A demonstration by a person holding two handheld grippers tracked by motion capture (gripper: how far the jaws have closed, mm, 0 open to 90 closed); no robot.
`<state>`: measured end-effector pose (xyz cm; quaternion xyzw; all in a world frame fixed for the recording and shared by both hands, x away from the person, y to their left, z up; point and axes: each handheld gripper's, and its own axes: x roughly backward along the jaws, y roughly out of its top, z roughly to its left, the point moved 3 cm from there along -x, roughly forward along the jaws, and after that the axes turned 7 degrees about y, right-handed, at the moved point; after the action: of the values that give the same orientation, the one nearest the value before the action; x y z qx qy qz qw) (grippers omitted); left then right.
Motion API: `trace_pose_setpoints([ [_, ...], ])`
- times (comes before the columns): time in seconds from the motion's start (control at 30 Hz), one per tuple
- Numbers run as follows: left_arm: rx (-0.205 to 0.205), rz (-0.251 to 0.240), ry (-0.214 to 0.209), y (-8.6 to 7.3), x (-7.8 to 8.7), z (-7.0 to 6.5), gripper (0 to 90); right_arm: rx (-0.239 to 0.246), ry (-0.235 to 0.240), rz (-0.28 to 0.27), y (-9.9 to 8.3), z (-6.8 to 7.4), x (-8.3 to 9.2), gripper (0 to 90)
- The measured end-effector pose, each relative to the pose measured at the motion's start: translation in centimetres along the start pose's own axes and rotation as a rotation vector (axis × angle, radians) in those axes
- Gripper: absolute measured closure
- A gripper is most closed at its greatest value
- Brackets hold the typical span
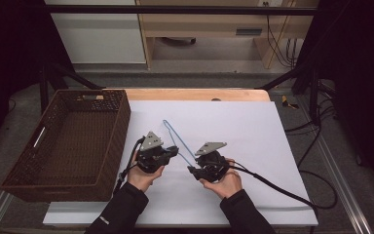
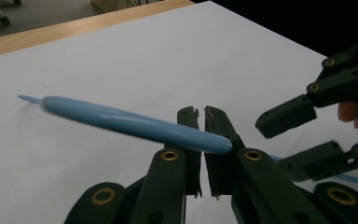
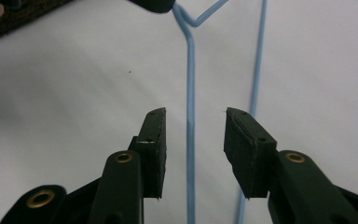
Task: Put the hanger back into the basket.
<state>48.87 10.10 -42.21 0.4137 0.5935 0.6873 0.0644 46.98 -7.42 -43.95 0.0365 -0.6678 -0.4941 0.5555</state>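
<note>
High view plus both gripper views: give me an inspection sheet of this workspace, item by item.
Surface: white sheet over a wooden table.
Job's things: light blue wire hanger, between the two grippers.
Clutter: brown woven basket at the table's left; nothing seen inside it.
Grippers: left gripper shut on the hanger; right gripper open, a hanger wire between its fingers, untouched.
Cables: left gripper's cable runs by the basket; right gripper's cable trails right across the sheet; loose floor cables.
Surroundings: wooden furniture, black frame bar.
</note>
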Motion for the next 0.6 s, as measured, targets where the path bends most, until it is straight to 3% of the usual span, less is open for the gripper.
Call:
trace_pose_setpoints([
  [0.1, -0.008, 0.002, -0.007, 0.1, -0.1, -0.2, 84.9, 0.007, -0.032, 0.025, -0.1, -0.1, -0.5, 75.3],
  [0.17, -0.012, 0.005, 0.0, 0.1, -0.2, -0.4, 84.9, -0.008, -0.023, 0.038, -0.2, -0.1, -0.6, 85.1],
  [0.4, -0.017, -0.016, -0.018, 0.3, 0.0, -0.4, 82.9, -0.014, -0.003, 0.044, -0.1, -0.2, -0.3, 87.9],
  [0.6, -0.046, -0.055, -0.015, 0.8, 1.7, 0.0, 55.9, 0.003, 0.005, 0.046, 0.3, -0.7, 0.9, 88.1],
])
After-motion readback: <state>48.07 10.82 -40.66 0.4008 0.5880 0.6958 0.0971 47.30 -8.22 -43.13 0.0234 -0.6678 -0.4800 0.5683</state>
